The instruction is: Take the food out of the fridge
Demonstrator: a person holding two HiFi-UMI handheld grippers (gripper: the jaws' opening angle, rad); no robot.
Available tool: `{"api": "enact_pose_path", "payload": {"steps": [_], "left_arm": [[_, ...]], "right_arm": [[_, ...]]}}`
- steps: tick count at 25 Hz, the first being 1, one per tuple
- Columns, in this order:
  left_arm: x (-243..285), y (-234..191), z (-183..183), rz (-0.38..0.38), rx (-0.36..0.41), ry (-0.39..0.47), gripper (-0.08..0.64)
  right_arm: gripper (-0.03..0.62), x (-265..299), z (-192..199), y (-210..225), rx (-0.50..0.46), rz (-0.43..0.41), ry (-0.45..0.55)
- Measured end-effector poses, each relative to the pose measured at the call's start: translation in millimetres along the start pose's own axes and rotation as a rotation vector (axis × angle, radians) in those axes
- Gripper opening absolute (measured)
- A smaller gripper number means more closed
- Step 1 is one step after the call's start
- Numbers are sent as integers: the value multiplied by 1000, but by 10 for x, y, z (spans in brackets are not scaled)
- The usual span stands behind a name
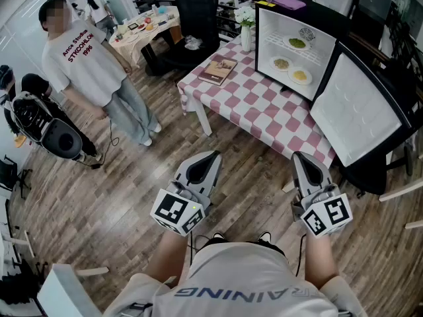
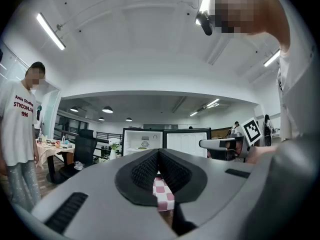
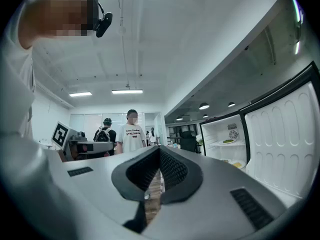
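A small black fridge [image 1: 296,18] stands open on a table with a red-and-white checked cloth [image 1: 258,104], its white door [image 1: 357,111] swung out to the right. A plate of green food [image 1: 297,43] sits on the upper shelf. Two plates of food [image 1: 281,63] [image 1: 300,76] sit on the lower shelf. My left gripper [image 1: 213,154] and right gripper [image 1: 297,156] are held level over the wooden floor, well short of the table. Both are shut with nothing between the jaws. The fridge [image 2: 144,143] shows far ahead in the left gripper view [image 2: 158,151]. It lies to the right [image 3: 225,141] in the right gripper view [image 3: 159,148].
A person in a white T-shirt [image 1: 89,61] stands at the left on the wooden floor. A book [image 1: 218,70] and a vase of flowers [image 1: 246,35] are on the checked table. A black office chair [image 1: 192,25] and a cluttered table [image 1: 142,28] stand behind. Black gear [image 1: 46,127] lies far left.
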State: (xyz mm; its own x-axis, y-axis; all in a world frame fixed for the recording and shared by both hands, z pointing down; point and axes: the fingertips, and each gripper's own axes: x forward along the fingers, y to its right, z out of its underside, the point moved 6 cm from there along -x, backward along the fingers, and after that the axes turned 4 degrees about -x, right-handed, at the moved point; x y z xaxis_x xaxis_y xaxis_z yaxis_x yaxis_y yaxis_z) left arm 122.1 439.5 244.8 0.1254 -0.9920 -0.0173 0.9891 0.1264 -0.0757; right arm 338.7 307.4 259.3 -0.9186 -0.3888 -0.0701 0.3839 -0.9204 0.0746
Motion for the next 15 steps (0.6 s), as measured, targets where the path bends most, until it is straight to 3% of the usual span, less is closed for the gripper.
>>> {"api": "enact_pose_path", "payload": {"steps": [15], "left_arm": [[-73, -4, 30, -14, -19, 17, 3]], "right_arm": [[21, -7, -24, -76, -19, -22, 3]]}}
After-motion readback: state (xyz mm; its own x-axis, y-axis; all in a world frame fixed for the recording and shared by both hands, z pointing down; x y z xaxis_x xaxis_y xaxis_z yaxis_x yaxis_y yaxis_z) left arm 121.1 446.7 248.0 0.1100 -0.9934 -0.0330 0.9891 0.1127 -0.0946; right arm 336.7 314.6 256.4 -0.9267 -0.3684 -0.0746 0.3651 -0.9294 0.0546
